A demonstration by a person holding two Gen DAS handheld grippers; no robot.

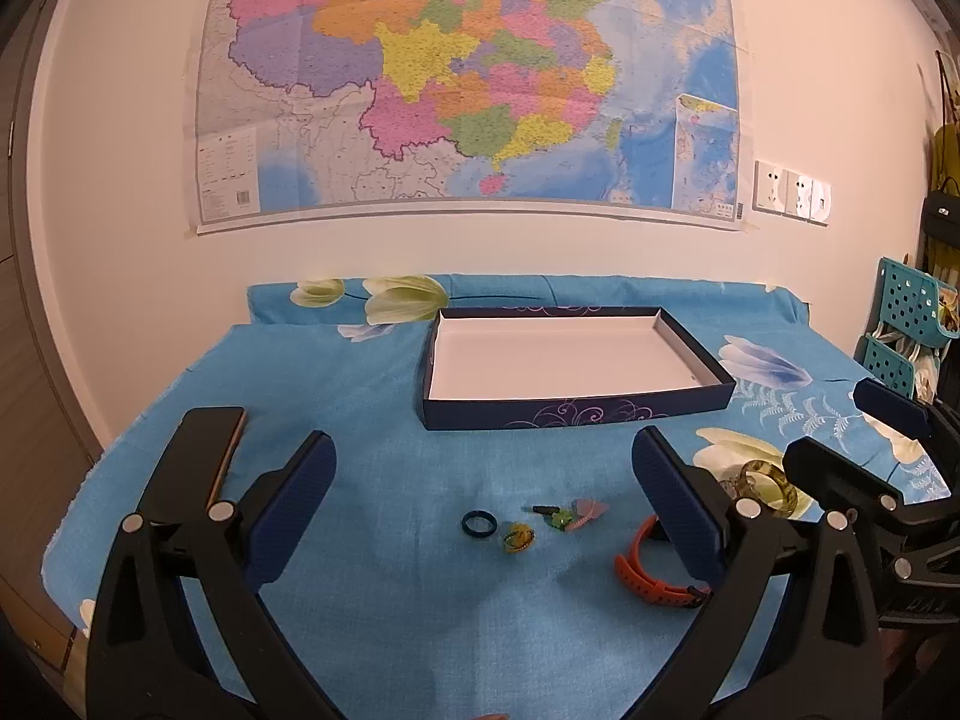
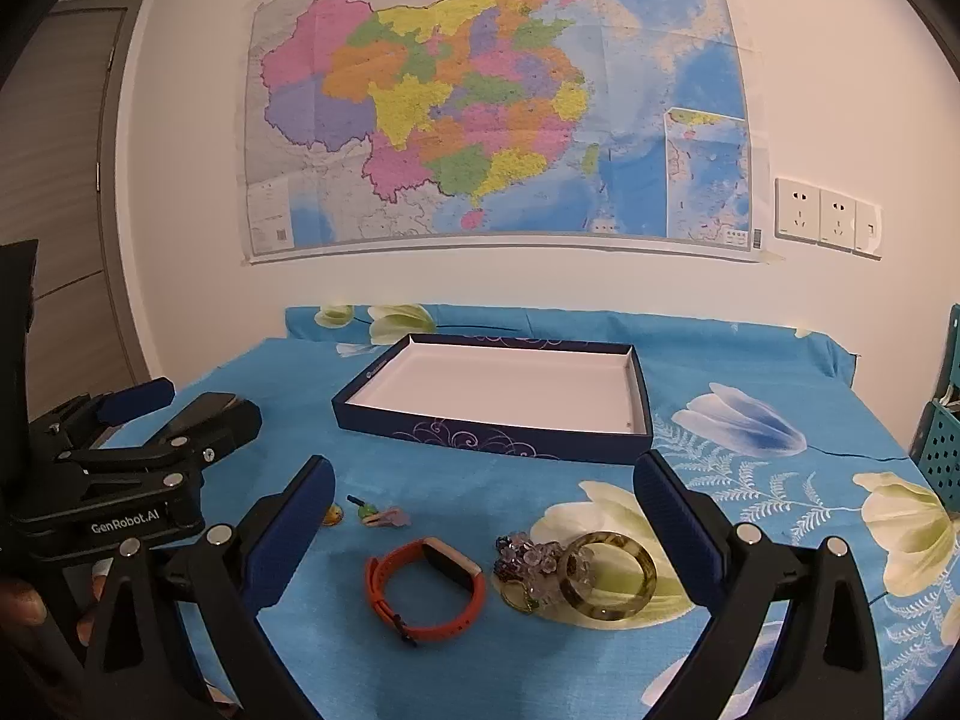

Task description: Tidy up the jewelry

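An empty dark blue box (image 1: 576,414) (image 2: 498,435) with a white inside lies on the blue floral cloth. In front of it lie a dark blue ring (image 1: 479,522), a yellow-green ring (image 1: 518,537), small pink and green pieces (image 1: 570,516) (image 2: 378,515), an orange watch band (image 1: 651,576) (image 2: 429,588), a clear bead bracelet (image 2: 531,561) and an amber bangle (image 1: 771,487) (image 2: 609,576). My left gripper (image 1: 480,492) is open and empty above the rings. My right gripper (image 2: 483,516) is open and empty above the band and bangle.
A map hangs on the wall behind the table. A phone-like dark slab (image 1: 225,450) lies at the cloth's left. Teal baskets (image 1: 906,324) stand at the right. Wall sockets (image 2: 825,216) sit right of the map.
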